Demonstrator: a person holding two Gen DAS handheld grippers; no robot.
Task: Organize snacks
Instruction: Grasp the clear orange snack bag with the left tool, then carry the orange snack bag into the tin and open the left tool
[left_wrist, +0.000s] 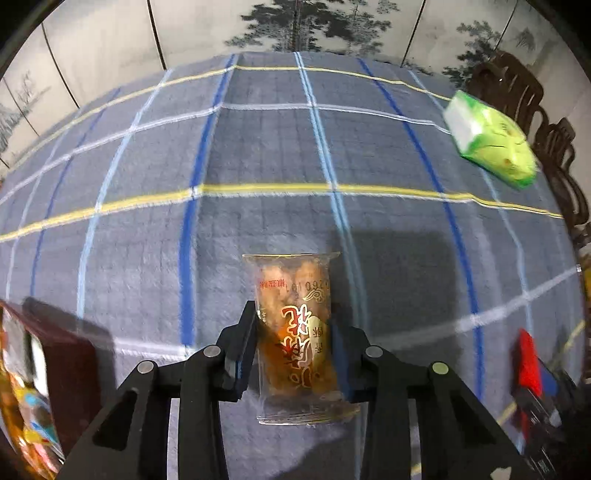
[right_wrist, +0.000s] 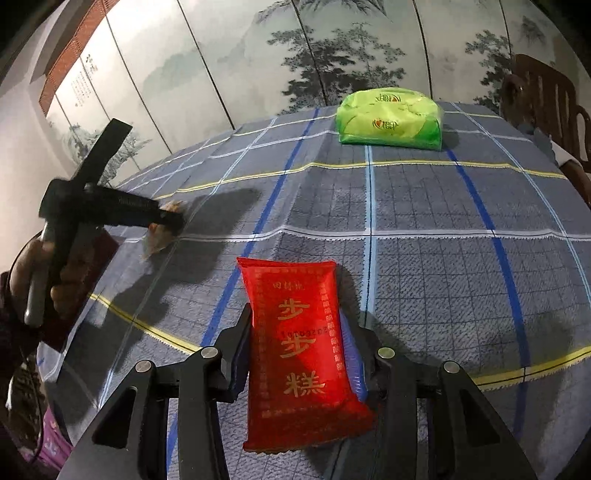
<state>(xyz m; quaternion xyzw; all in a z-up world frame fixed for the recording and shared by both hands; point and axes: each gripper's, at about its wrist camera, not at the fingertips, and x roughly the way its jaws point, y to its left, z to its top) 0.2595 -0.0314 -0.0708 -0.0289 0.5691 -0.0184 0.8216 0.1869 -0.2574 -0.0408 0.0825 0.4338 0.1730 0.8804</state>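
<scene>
My left gripper (left_wrist: 293, 325) is shut on a clear packet of brown snacks (left_wrist: 295, 332) and holds it above the checked tablecloth (left_wrist: 258, 147). My right gripper (right_wrist: 297, 332) is shut on a red snack packet with gold characters (right_wrist: 301, 350), also held above the cloth. In the right wrist view the left gripper (right_wrist: 166, 221) shows at the left with the clear packet (right_wrist: 159, 236) in it, held by a hand. In the left wrist view the red packet (left_wrist: 528, 358) shows at the right edge.
A green tissue pack (right_wrist: 389, 118) lies at the far side of the table, also seen in the left wrist view (left_wrist: 491, 140). A dark red box (left_wrist: 66, 362) with colourful packets is at the left. Dark wooden chairs (right_wrist: 546, 99) stand at the right.
</scene>
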